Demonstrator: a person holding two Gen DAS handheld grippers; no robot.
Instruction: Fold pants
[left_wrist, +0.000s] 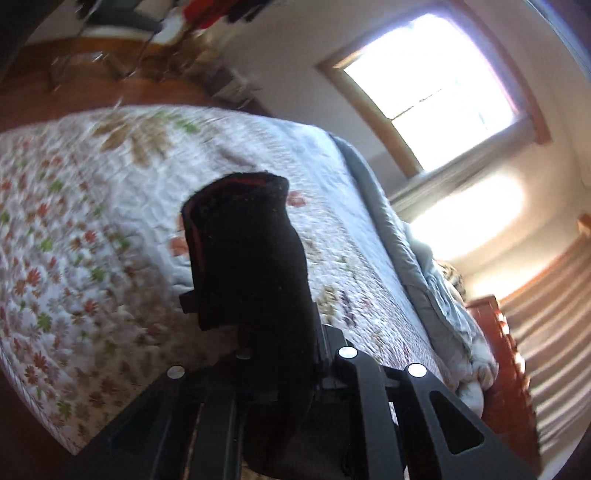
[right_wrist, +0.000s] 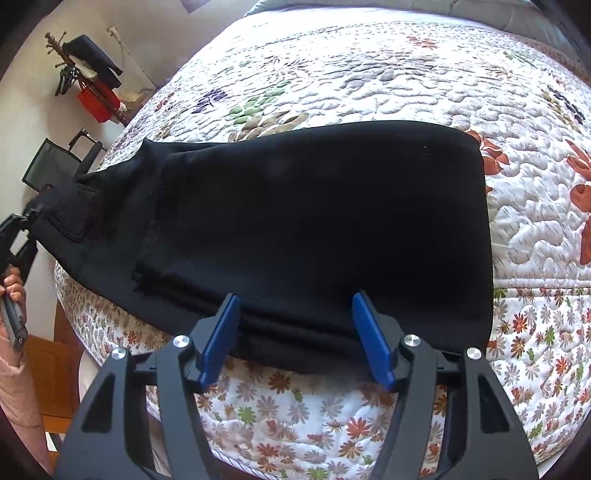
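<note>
R gripper (right_wrist: 297, 339): blue pads wide apart, nothing between, tips just at near edge of black soft-knit pants (right_wrist: 295, 221). L gripper (left_wrist: 255, 306): jaws closed on waistband end w/ red lining, cloth bunched over fingers. Pants partly folded, lying across white floral quilted bedspread (right_wrist: 406, 74), near bed edge; L end lifted off toward side, seen in R wrist view. Left hand (right_wrist: 13, 288) on handle. Risk, my read: L pull drags folded stack askew or off edge since R not pinning; thick layers may slip.
</note>
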